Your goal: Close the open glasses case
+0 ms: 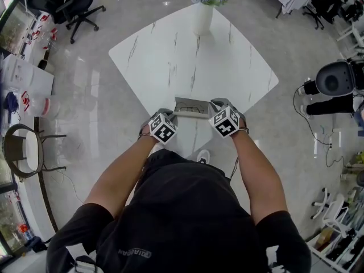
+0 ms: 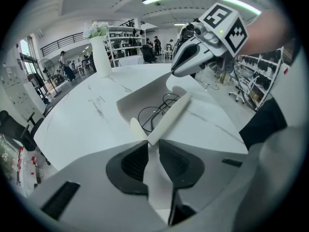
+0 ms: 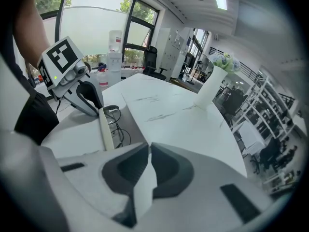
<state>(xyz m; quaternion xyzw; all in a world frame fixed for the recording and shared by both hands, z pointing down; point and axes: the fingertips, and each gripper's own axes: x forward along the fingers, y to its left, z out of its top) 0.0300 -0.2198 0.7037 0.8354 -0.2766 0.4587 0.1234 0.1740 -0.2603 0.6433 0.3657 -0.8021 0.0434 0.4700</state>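
As I lean over the near corner of the white marble table, the open glasses case lies crosswise just ahead of me. It sits directly between my two tongs, one at each end of it.

My left tongs are closed to a narrow gap on the near end of the case's pale lid. Both dark pads press on the flap. From there the lid runs away from the tips as a raised, tilted strip, standing up off the tray and not down over it. Just left of that strip, beyond my left tips, the grey tray lies open with thin wire-framed spectacles inside.

My right tongs are nearly together too, with a thin pale piece of the case pinched between the pads. I cannot tell which part of the case it is. Seen from this end, the lid stands on edge to the left of the right tips, and the tray lies between the lid and those tips.

Well beyond both tongs, at the far corner of the table, stands a tall white vase of flowers.
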